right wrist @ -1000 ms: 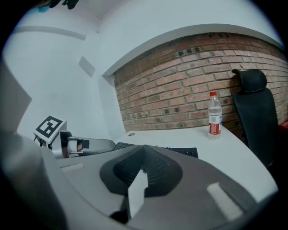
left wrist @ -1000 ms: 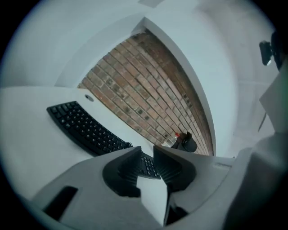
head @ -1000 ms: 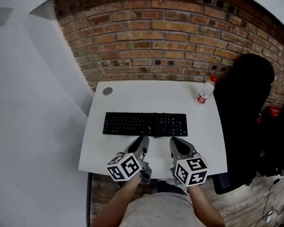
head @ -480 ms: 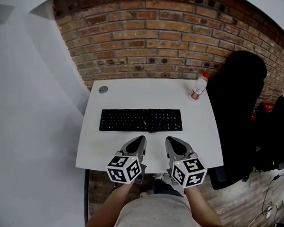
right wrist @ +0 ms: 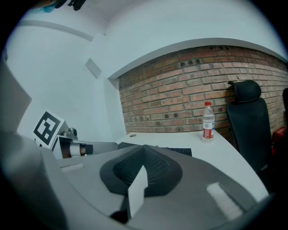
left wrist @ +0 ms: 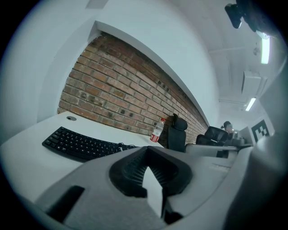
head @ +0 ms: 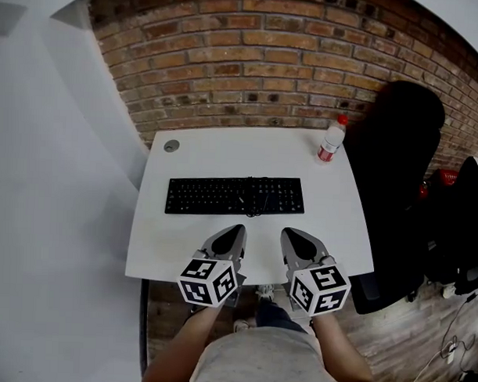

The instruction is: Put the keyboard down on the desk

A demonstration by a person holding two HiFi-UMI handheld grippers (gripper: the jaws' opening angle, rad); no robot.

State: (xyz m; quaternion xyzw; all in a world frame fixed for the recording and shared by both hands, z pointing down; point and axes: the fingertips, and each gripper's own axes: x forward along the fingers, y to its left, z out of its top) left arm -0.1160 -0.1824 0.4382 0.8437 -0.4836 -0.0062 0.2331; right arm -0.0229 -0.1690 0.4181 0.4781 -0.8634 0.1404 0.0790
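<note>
Both the left gripper (head: 232, 235) and the right gripper (head: 293, 237) have jaws together, empty. The keyboard (head: 235, 195) lies flat on the desk (head: 332, 221); placing looks done, only retreat remains.

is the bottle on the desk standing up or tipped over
Upright: the bottle stands on its base near the far right corner of the desk, red cap uppermost.

Red-capped water bottle (head: 330, 142) upright near the desk's (head: 224, 158) back right corner, round grey grommet (head: 172, 145) at back left corner, black office chair (head: 392, 176) off right edge, brick wall (head: 251, 61) behind
</note>
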